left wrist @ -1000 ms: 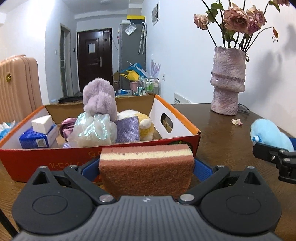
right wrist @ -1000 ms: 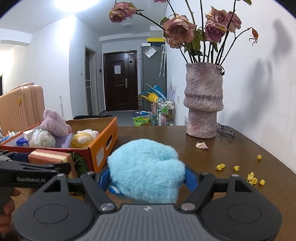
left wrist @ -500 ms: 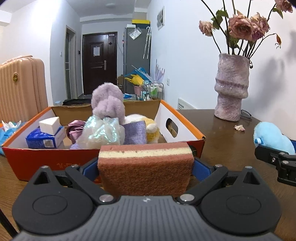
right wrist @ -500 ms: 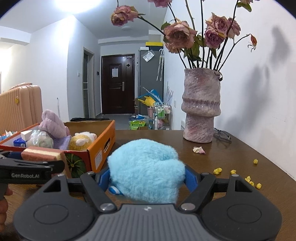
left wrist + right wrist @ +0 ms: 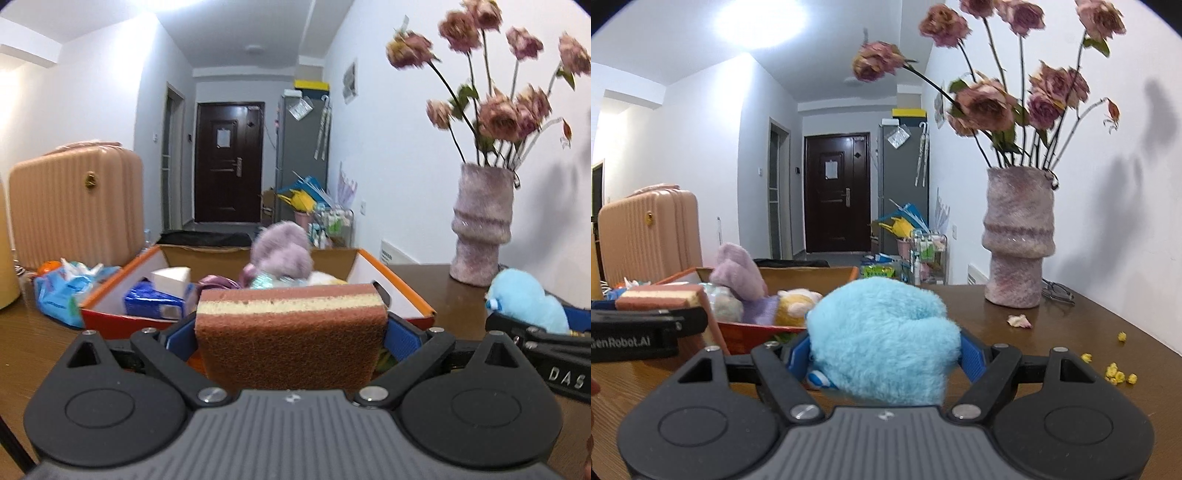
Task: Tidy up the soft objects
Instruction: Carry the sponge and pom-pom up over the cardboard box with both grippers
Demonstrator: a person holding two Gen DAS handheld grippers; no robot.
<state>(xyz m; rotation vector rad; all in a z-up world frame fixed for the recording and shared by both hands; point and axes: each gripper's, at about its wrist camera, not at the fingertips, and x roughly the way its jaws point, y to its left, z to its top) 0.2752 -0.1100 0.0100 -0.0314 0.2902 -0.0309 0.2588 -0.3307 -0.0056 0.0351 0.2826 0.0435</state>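
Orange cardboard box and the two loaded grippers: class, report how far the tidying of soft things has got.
Done: the orange cardboard box already holds a lilac plush toy and a yellow plush toy. In hand: the left gripper clamps a brown-and-cream layered sponge; the right gripper clamps a fluffy light-blue plush toy. Left: both are outside the box, not yet dropped in.

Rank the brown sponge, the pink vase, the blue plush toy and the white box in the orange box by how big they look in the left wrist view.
1. Brown sponge, largest, though it sits right at the camera.
2. Pink vase.
3. Blue plush toy, partly hidden by the right gripper.
4. White box, smallest, lying farther back in the orange box.
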